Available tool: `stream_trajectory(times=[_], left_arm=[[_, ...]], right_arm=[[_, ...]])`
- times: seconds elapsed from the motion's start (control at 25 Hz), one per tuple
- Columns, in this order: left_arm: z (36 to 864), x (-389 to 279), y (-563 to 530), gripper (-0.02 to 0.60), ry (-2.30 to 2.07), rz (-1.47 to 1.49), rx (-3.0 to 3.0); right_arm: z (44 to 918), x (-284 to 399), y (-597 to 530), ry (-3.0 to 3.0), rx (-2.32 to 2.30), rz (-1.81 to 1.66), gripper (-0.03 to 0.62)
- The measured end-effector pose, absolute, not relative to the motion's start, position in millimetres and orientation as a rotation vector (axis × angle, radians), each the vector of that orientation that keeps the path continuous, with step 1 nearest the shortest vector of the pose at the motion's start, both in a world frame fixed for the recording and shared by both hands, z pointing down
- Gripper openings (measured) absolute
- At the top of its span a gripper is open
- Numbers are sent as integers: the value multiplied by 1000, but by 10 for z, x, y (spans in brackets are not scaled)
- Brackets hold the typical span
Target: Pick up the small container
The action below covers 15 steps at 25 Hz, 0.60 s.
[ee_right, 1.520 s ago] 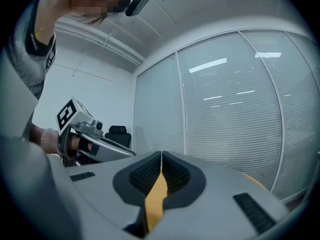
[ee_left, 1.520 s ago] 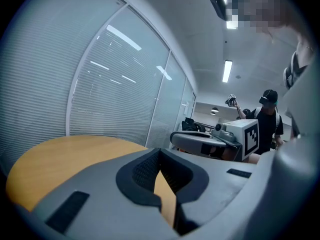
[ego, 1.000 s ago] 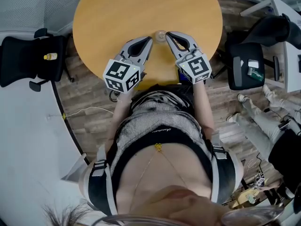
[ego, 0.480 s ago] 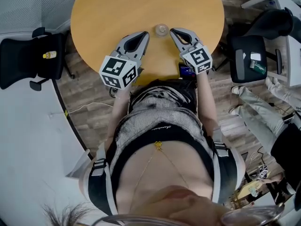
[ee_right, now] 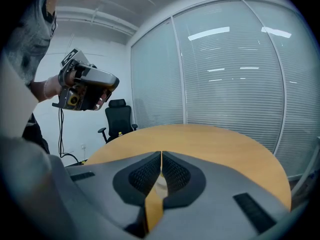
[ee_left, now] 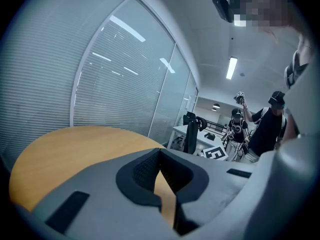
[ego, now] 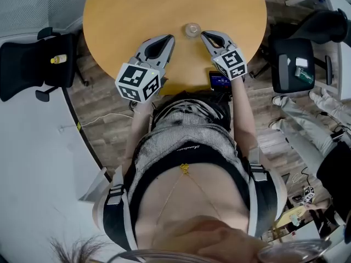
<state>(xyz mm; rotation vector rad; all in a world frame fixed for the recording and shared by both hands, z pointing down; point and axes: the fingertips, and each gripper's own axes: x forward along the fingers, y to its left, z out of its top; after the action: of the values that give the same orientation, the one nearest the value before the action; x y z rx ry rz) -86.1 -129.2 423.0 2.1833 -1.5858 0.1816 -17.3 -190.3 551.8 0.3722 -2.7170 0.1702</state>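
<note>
1. Left of the counter (ego: 164, 4), which is round with a yellow wood top, a black office chair (ego: 24, 64) stands on the floor. A small yellow thing (ego: 58, 59) lies on its seat.
2. The left hand-held gripper (ego: 169, 39) reaches over the counter's near edge and points toward the counter's middle. Its two jaws are together, tip against tip, with nothing between them.
3. The small container (ego: 192, 29) is clear and round. It stands upright on the counter, a little in from the near edge and just beyond the tips of both grippers. It sits in the gap between them, nearer the right one, and nothing touches it.
4. The right hand-held gripper (ego: 204, 35) also reaches over the counter's near edge. Its jaws are closed tip to tip and hold nothing. The tip is just beside the container but apart from it.
5. A dark device with a lit screen (ego: 219, 81) shows at the counter's near rim, under the right gripper's body. Whether it lies on the counter cannot be told.
6. Right of the counter stands a second black chair (ego: 290, 64) with a few small items on its seat.
</note>
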Motion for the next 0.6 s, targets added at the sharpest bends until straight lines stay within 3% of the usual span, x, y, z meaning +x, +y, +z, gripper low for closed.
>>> stream_trajectory(times=[0.6], left_arm=[[4380, -1025, -1221, 18, -1608, 207, 2110]], right_arm=[[6099, -205, -1928, -2588, 350, 238, 23]])
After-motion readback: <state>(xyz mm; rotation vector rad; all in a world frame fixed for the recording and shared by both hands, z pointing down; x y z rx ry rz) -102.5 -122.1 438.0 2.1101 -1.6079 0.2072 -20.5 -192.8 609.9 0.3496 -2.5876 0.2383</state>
